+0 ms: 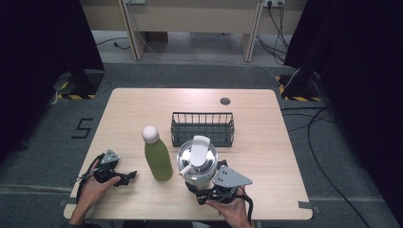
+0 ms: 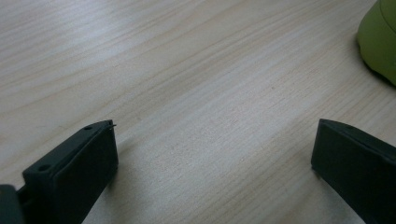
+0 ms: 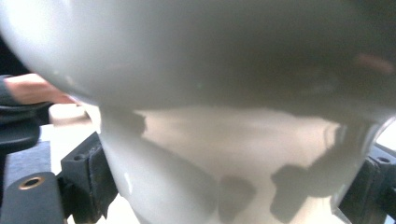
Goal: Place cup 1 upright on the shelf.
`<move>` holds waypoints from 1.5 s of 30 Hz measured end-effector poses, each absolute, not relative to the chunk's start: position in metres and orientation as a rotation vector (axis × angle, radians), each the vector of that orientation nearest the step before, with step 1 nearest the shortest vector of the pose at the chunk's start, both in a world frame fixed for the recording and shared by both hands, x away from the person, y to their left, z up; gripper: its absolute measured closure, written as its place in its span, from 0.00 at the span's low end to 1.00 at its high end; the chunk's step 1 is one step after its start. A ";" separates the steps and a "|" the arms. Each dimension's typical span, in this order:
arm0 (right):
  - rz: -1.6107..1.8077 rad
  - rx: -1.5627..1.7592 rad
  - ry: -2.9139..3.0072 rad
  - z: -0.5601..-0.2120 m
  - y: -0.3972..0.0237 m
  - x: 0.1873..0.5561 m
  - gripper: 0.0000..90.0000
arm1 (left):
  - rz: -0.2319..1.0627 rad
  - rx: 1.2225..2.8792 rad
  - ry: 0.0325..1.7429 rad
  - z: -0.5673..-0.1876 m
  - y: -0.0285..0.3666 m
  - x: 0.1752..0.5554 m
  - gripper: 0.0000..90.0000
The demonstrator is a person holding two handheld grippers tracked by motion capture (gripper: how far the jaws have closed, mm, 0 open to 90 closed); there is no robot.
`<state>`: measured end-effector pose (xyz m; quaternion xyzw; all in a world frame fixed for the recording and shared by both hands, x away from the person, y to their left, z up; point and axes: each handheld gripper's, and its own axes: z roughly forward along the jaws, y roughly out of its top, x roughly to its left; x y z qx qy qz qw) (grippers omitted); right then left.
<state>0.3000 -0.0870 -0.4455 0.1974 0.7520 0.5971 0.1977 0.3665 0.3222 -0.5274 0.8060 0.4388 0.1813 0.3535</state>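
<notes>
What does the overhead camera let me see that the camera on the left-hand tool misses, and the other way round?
High view alone: the wire basket, the white tumbler clamped in the right gripper, the person's hands, and the green bottle's pale cap.

Left gripper view alone: close wood grain, and the left gripper with its black jaws standing wide apart and nothing between them.

Both: the table, the green bottle, whose edge sits at the left gripper view's upper right, and the left gripper itself.

The high view is evenly lit from above, with the table [image 1: 142,102] bright and the surroundings dark at both sides. The left gripper view is sharp on the wood grain, with soft sheen. In the right gripper view the tumbler [image 3: 224,116] is close and blurred, mottled with shadows.
</notes>
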 end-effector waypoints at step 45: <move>1.583 0.680 1.994 -0.378 -0.104 0.401 0.12 | 0.468 2.083 1.135 -0.527 0.322 0.367 0.00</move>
